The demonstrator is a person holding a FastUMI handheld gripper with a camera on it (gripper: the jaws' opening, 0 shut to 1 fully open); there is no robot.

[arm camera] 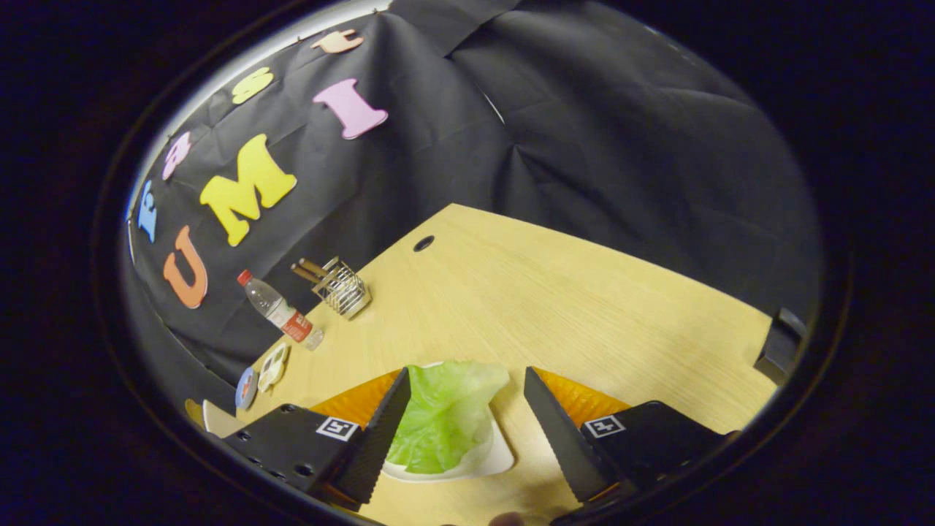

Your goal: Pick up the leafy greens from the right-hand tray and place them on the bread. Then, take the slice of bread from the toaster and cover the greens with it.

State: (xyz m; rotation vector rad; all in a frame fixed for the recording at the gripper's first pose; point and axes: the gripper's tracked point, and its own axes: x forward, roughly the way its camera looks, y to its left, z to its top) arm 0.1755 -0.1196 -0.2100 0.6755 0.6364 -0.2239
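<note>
A pale green lettuce leaf lies on a small white tray on the wooden table. My gripper hovers over it with its two black ridged fingers spread wide. The left finger overlaps the leaf's left edge, and the right finger stands apart from the leaf, over bare table. Nothing is pinched between them. A white plate edge peeks out beyond the left finger.
A wire rack with brown slices stands at the table's far left, next to a tilted water bottle. Small round coasters lie near the left edge. A dark box sits at the right edge.
</note>
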